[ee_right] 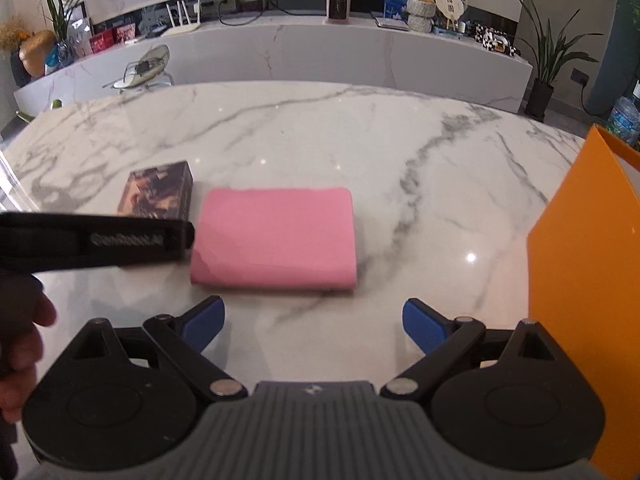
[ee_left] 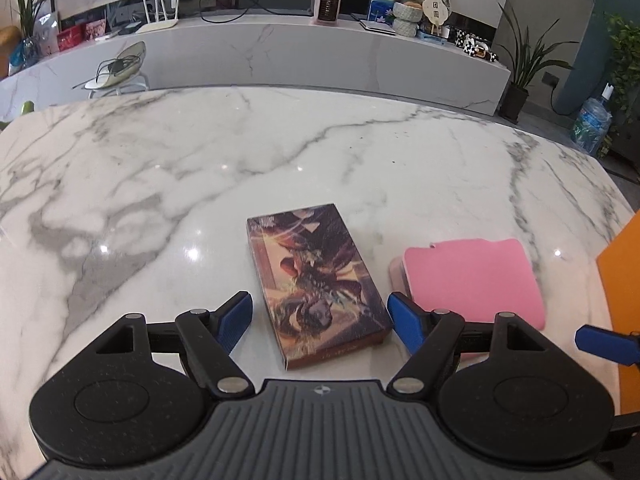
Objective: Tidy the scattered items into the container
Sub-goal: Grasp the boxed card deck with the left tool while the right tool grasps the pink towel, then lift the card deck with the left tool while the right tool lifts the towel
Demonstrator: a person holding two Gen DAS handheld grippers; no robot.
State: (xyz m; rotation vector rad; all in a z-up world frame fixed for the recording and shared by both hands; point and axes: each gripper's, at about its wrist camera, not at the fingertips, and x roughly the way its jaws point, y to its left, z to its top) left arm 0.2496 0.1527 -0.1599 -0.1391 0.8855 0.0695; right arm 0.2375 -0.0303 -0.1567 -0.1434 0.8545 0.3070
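A dark illustrated card box (ee_left: 316, 280) lies flat on the marble table (ee_left: 160, 184). My left gripper (ee_left: 320, 318) is open, with its blue fingers on either side of the box's near end and apart from it. Just right of the box lies a pink rectangular pack (ee_left: 474, 280). In the right wrist view the pink pack (ee_right: 276, 238) lies ahead of my open right gripper (ee_right: 314, 326), which holds nothing. The card box (ee_right: 158, 192) sits to its left, partly hidden by the left gripper's black body (ee_right: 100, 242). An orange container (ee_right: 580, 280) stands at the right.
The orange container's wall (ee_left: 622, 288) shows at the right edge of the left wrist view, with the right gripper's blue finger (ee_left: 604, 342) in front of it. A person's hand (ee_right: 20, 352) is at the left. A marble console with plants and ornaments stands beyond the table.
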